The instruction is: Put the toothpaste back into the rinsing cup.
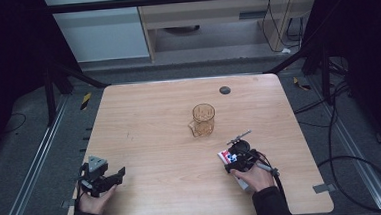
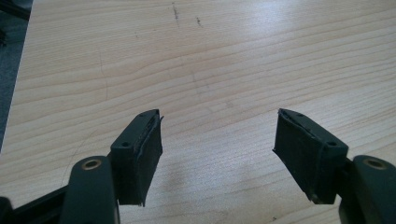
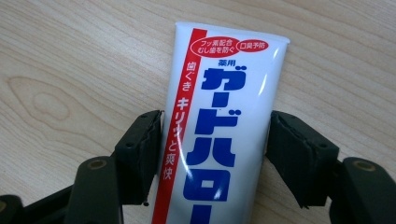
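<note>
A white toothpaste tube (image 3: 219, 140) with blue and red print lies flat on the wooden table (image 1: 154, 114), its crimped end pointing away from me. My right gripper (image 3: 215, 135) straddles it, and both black pads touch the tube's long edges. In the high view this gripper (image 1: 234, 157) sits at the near right over the tube (image 1: 225, 157), held by a hand. My left gripper (image 2: 217, 135) stands wide open above bare wood with nothing between its jaws, at the near left corner (image 1: 113, 176).
An amber glass mug (image 1: 203, 120) stands upright mid-table, beyond the right gripper. A thin grey stick-like item (image 1: 239, 136) lies just past that gripper; what it is I cannot tell. A small dark disc (image 1: 224, 90) sits near the far edge.
</note>
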`<state>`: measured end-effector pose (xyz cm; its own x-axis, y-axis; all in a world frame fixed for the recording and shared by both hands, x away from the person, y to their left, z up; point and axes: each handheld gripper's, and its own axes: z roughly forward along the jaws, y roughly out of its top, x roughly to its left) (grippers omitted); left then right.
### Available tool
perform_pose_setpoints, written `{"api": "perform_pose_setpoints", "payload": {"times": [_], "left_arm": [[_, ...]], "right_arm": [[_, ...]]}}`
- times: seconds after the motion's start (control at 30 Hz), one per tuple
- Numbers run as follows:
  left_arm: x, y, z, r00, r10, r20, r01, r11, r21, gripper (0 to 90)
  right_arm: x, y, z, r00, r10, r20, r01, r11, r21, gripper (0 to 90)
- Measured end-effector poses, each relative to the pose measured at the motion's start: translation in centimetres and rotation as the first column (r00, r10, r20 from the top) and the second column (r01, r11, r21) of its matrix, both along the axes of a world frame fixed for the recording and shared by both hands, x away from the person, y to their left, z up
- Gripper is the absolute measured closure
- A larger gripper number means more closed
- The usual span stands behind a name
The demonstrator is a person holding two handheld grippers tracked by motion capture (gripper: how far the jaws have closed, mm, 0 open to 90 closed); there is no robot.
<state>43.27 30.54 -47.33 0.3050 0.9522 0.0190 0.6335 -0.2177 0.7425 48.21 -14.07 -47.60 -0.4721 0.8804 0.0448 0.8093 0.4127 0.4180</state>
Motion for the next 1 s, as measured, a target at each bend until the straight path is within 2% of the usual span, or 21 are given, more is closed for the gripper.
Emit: {"api": "perform_pose_setpoints", "payload": {"times": [0.17, 0.3, 0.47, 0.6, 0.7, 0.83, 1.0], "left_arm": [[0.0, 0.0, 0.0, 1.0, -0.002, 0.0, 0.002, 1.0, 0.002, 30.7], [0.0, -0.1, 0.0, 1.0, -0.004, -0.001, 0.004, 1.0, 0.002, 30.7], [0.0, -0.1, 0.0, 1.0, -0.004, -0.002, 0.004, 1.0, 0.002, 30.7], [0.0, 0.0, 0.0, 1.0, -0.002, -0.003, 0.002, 1.0, 0.0, 30.7], [0.0, 0.0, 0.0, 1.0, -0.002, -0.003, 0.002, 1.0, 0.0, 30.7], [0.0, 0.0, 0.0, 1.0, -0.002, -0.002, 0.002, 1.0, 0.001, 30.8], [0.0, 0.0, 0.0, 1.0, -0.002, -0.002, 0.002, 1.0, 0.0, 30.7]], "right_arm": [[0.0, 0.2, -0.1, 0.9999, -0.011, 0.004, 0.011, 0.9999, -0.011, 36.7], [-0.1, 0.4, 0.0, 0.9999, -0.015, 0.003, 0.015, 0.9998, -0.015, 40.9], [-0.2, 0.5, 0.4, 0.9992, -0.039, -0.005, 0.039, 0.9989, -0.025, 52.0], [-0.3, 0.1, 0.8, 0.9993, -0.037, -0.011, 0.037, 0.9993, -0.002, 60.9], [-0.3, -0.1, 1.2, 0.9996, -0.023, -0.017, 0.023, 0.9997, -0.001, 65.3], [-0.5, -0.3, 1.4, 0.9991, -0.011, -0.041, 0.012, 0.9996, 0.026, 68.5], [-0.9, -0.8, 2.2, 0.9995, 0.0, -0.03, 0.002, 0.9983, 0.058, 70.6]]}}
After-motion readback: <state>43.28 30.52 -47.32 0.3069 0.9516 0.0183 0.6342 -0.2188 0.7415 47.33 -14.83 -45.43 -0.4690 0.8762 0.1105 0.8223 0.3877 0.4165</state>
